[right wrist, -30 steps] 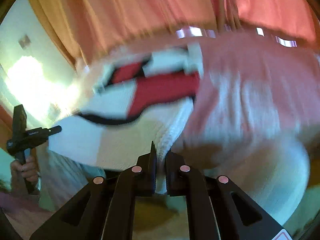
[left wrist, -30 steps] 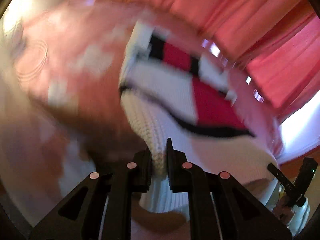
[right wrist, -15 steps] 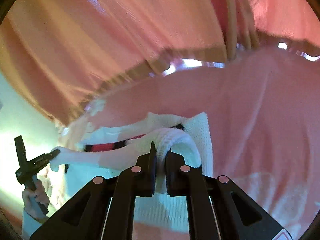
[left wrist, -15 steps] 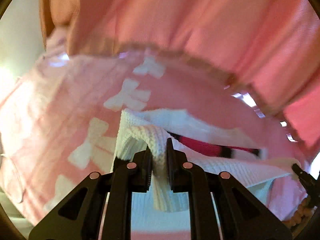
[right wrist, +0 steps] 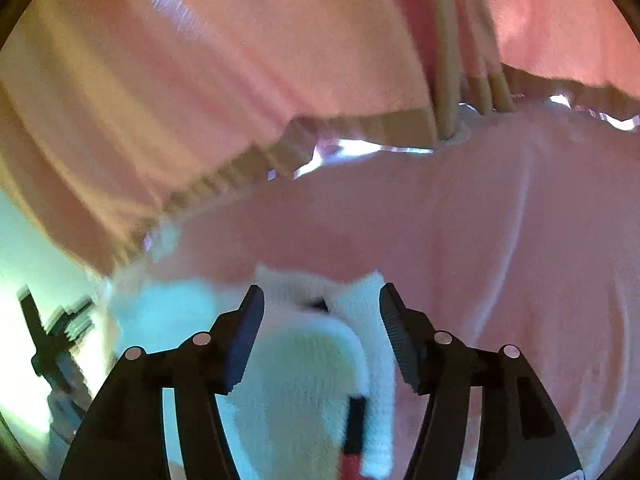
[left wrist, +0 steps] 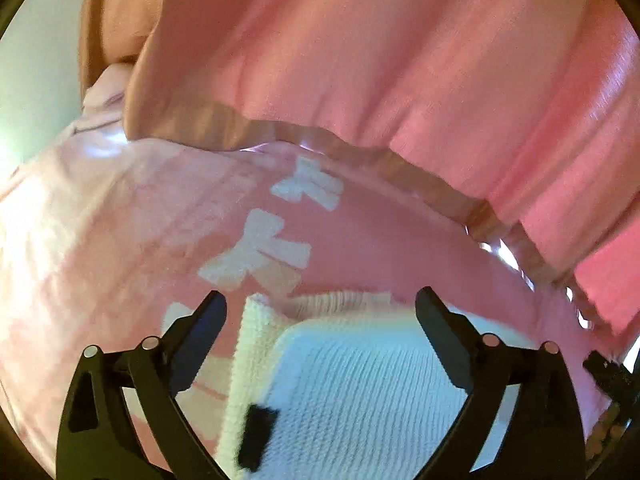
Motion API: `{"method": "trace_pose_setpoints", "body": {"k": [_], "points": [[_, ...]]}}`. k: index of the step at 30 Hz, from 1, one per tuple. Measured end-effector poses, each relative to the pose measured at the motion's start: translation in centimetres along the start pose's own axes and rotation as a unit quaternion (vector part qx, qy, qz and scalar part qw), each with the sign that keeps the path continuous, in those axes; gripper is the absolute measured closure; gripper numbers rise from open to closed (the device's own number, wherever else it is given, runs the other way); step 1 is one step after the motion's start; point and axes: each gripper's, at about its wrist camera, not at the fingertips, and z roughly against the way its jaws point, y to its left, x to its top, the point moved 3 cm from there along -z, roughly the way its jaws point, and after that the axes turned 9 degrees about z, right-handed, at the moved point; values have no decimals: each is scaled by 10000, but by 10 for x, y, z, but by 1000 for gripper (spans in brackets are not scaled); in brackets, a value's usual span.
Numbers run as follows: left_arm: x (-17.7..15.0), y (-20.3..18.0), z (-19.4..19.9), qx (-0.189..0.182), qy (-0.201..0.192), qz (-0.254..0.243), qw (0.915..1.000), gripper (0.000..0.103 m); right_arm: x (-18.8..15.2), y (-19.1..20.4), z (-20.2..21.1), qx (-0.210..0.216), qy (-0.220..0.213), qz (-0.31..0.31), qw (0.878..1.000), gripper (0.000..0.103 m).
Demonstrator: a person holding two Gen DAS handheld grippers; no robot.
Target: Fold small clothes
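Observation:
A small white knitted garment [left wrist: 352, 376] with black and red trim lies folded on a pink bedspread [left wrist: 120, 216]. My left gripper [left wrist: 320, 304] is open, its jaws spread wide over the garment's far left corner. My right gripper [right wrist: 322, 300] is open too, its jaws on either side of the garment's [right wrist: 304, 380] far right corner. Neither gripper holds anything. The near part of the garment is hidden under the gripper bodies.
A pink curtain [left wrist: 400, 80] hangs along the far edge of the bed. The bedspread has white bow patterns [left wrist: 256, 252]. The left gripper [right wrist: 52, 344] and the hand holding it show at the left edge of the right wrist view.
Both grippers carried the garment's edge forward and down onto the rest of it, then opened and let it go. It now lies folded over on the bedspread.

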Motion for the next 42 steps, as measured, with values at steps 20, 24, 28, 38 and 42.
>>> {"method": "trace_pose_setpoints", "body": {"k": [20,24,28,38,42], "points": [[-53,30,-15,588,1519,17,9866,88,-41,12,12,78,538,292,9981,96],[-62,40,-33,866,1652,-35,9824,87,-69,-11,-49,-38,1554,98,9878,92],[-66,28,9,500,1411,-340,9882,66,-70,4,-6,98,1125,461,9925,73],[-134,50,17,836,1751,-125,9809,45,-142,11,15,174,1575,613,9855,83],[-125,45,28,649,1705,-125,9831,85,-129,5,33,263,1259,419,9908,97]]}}
